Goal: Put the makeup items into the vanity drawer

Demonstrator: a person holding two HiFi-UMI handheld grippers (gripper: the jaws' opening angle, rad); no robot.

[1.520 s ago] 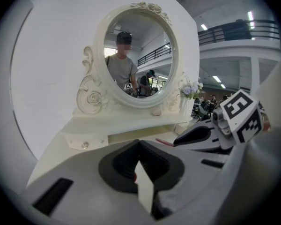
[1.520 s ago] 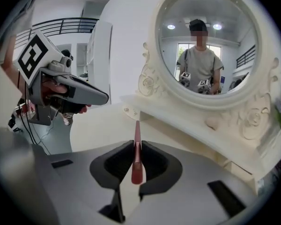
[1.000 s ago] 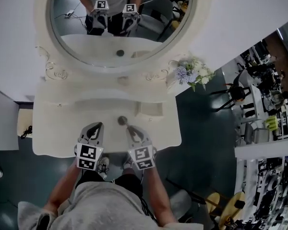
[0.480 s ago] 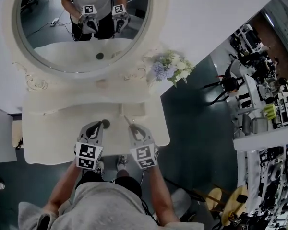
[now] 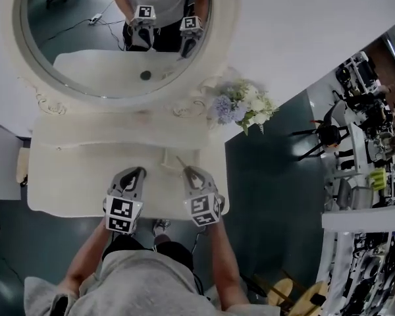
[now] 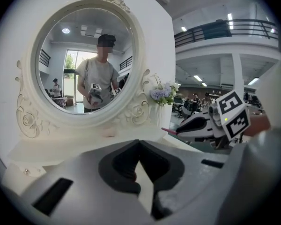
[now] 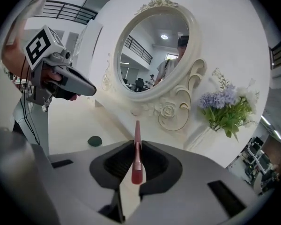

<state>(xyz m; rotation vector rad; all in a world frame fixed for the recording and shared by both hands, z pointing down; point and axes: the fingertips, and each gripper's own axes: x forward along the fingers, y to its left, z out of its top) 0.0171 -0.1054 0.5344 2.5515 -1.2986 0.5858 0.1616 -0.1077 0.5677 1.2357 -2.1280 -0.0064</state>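
Found right gripper (image 7: 136,146) clamped on slim pink stick (image 7: 137,170), long axis straight ahead along the jaws, tip toward vanity (image 5: 72,189) back. Found left gripper (image 6: 139,146) closed, empty. Noted dark round item (image 7: 94,140) on top, ahead-left of right gripper, nearer the left one. Could not make out drawer. Against a second ago, noted both grippers shifted toward vanity's right end

**Desk:** Any wording legible at the vanity?

**Operator:** None that I can read. On my feed the only signs are black-and-white square markers on the cubes of the left gripper (image 5: 137,172) and the right gripper (image 5: 186,171), repeated in the mirror (image 5: 85,41). They carry patterns, not letters or numbers. Anything on the background shelving (image 5: 375,176) is too small to read.
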